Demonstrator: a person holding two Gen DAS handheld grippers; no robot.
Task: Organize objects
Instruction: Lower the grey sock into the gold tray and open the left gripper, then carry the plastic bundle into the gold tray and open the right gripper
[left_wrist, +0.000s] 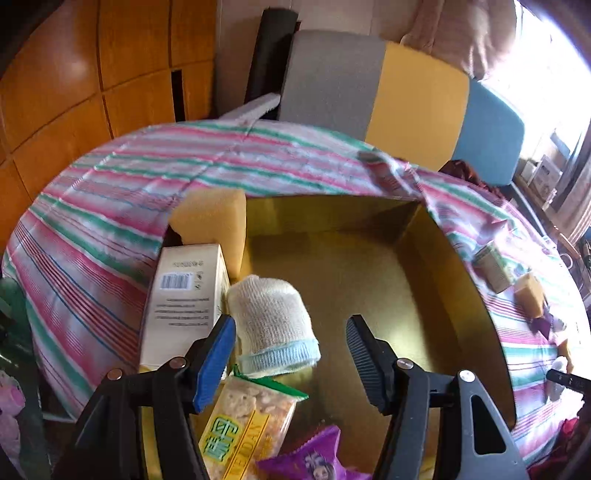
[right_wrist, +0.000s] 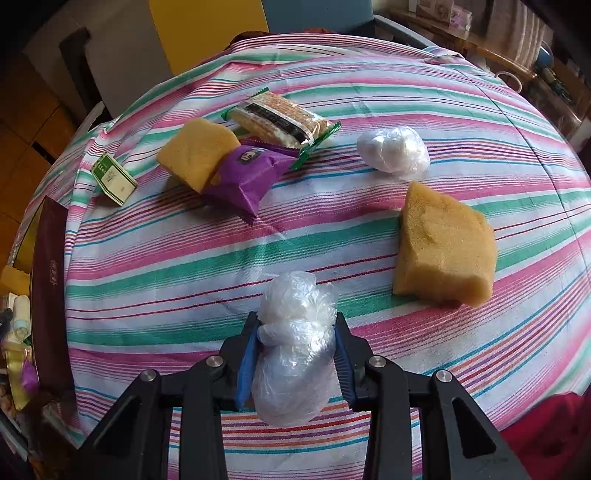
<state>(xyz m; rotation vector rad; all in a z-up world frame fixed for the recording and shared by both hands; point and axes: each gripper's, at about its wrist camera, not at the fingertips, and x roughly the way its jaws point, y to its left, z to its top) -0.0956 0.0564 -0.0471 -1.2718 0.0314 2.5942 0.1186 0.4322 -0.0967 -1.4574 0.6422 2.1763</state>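
Note:
In the left wrist view my left gripper (left_wrist: 291, 321) hangs open over a gold-lined box (left_wrist: 369, 280). A rolled white sock (left_wrist: 269, 317) with a blue cuff lies in the box just inside the blue-padded finger, and no pad presses on it. Also in the box are a white carton (left_wrist: 184, 295), a yellow sponge (left_wrist: 214, 221), a cracker pack (left_wrist: 247, 417) and a purple packet (left_wrist: 314, 458). In the right wrist view my right gripper (right_wrist: 297, 321) is shut on a crumpled clear plastic bundle (right_wrist: 295, 354), just over the striped cloth (right_wrist: 221, 258).
On the cloth lie a large sponge (right_wrist: 443, 247), a second plastic bundle (right_wrist: 395, 149), a smaller sponge (right_wrist: 195, 151), a purple packet (right_wrist: 247, 173), a cracker pack (right_wrist: 280, 118) and a small green-white carton (right_wrist: 112, 179). The box's maroon wall (right_wrist: 48, 295) stands at far left. A chair (left_wrist: 406, 92) is behind the table.

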